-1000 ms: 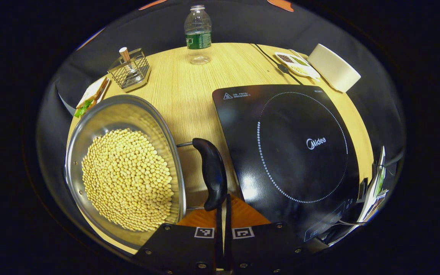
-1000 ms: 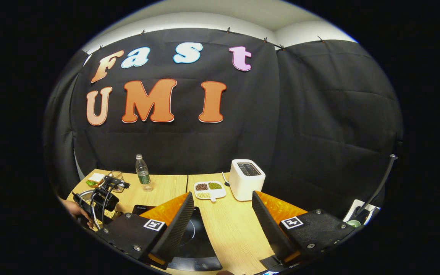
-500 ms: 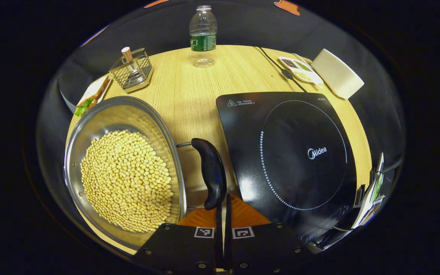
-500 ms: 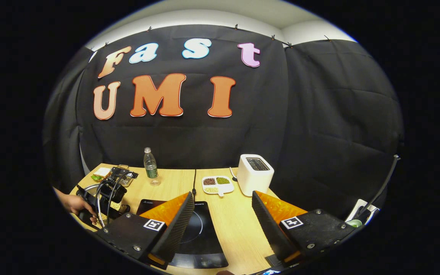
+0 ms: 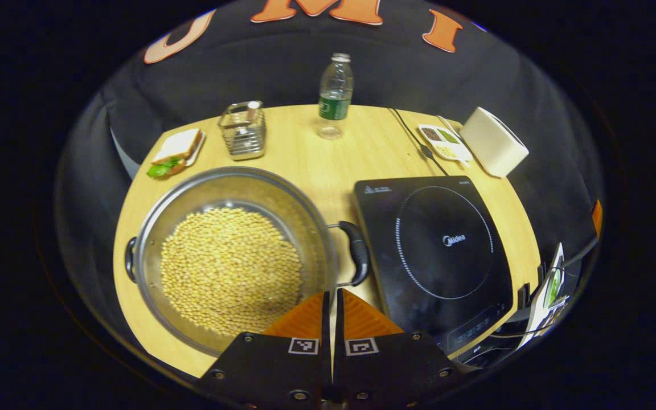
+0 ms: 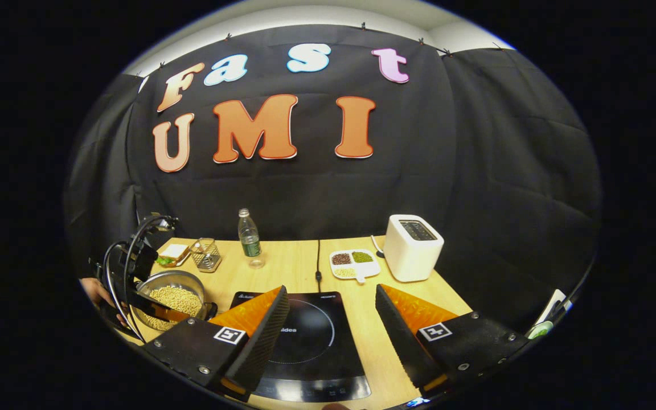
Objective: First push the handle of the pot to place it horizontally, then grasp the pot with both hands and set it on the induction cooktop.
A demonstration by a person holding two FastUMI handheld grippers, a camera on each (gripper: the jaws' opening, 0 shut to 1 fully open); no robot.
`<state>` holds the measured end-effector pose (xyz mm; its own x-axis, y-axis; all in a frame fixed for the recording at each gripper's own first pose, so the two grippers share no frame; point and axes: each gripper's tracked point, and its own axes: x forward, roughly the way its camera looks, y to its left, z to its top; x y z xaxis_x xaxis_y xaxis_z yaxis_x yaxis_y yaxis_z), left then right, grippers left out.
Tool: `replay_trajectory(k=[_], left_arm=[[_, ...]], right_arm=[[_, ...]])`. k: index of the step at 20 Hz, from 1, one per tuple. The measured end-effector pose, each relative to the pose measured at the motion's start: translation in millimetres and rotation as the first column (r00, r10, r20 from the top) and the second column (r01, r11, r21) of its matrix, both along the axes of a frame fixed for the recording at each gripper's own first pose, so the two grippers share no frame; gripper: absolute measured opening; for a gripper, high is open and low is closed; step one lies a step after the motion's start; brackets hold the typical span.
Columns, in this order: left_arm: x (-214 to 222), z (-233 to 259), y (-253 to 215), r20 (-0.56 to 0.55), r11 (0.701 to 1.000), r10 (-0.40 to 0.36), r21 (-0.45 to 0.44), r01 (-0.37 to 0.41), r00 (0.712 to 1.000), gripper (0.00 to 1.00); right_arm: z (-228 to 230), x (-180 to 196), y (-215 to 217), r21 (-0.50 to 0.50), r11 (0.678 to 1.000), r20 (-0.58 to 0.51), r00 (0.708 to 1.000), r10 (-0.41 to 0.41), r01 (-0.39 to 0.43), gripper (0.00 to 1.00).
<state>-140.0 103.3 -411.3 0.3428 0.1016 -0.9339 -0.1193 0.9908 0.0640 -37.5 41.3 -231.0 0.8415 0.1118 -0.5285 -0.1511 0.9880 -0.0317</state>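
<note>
- While I look down from the left gripper view, the table (image 5: 305,165) spreads under me, pale wood, with the black booth wall at its far edge;
- the induction cooktop (image 5: 436,250) lies flat on the right half, bare on top, its near edge towards me;
- the pot (image 5: 231,256) sits on the left half, just beside the cooktop's left edge, wide and steel, holding a bed of soybeans (image 5: 231,267);
- the pot's right handle (image 5: 356,253) is a black loop lying level in the gap next to the cooktop; its left handle (image 5: 130,259) pokes out opposite, so I judge the handle axis runs left to right;
- my left gripper (image 5: 332,299) has its orange fingers pressed together on nothing, tips just near of the right handle and not touching it that I can tell;
- my right gripper (image 6: 331,319) hangs over the cooktop with fingers spread wide and empty; in its view the pot (image 6: 171,293) lies well to the left;
- the relation I turn on: the pot lies left of both tools, and I judge the left gripper should cross to the far-left handle, leaving the right handle to the right gripper;
- smaller things stand far back: toaster (image 5: 493,142), bottle (image 5: 335,97), wire holder (image 5: 242,130), sandwich plate (image 5: 177,152), snack dish (image 5: 445,142).
</note>
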Motion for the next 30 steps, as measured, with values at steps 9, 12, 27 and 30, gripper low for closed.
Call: replay_trajectory(k=[9, 12, 27, 30], left_arm=[[-11.7, 35.6, 84.4, 0.079, 0.994, 0.068, 0.078, -0.074, 0.995, 0.66], [-9.4, 43.8, 107.6, 0.111, 0.993, 0.045, 0.107, -0.057, 0.993, 0.85], [-11.9, 43.9, 209.0, 0.161, 0.986, -0.017, 0.165, -0.010, 0.987, 0.88], [-14.2, 37.2, 221.5, 0.165, 0.990, -0.018, 0.143, -0.006, 0.986, 0.88]], right_arm=[[-37.1, -5.7, 73.0, 0.038, 0.993, -0.117, 0.986, 0.116, -0.113, 1.00], [-51.7, -9.6, 99.7, 0.046, 0.989, -0.158, 0.977, 0.145, -0.139, 0.95], [-156.2, -43.4, 214.1, 0.111, 0.980, -0.479, 0.855, 0.201, -0.168, 0.95], [-172.5, -40.5, 238.3, 0.126, 0.976, -0.520, 0.826, 0.216, -0.176, 0.95]])
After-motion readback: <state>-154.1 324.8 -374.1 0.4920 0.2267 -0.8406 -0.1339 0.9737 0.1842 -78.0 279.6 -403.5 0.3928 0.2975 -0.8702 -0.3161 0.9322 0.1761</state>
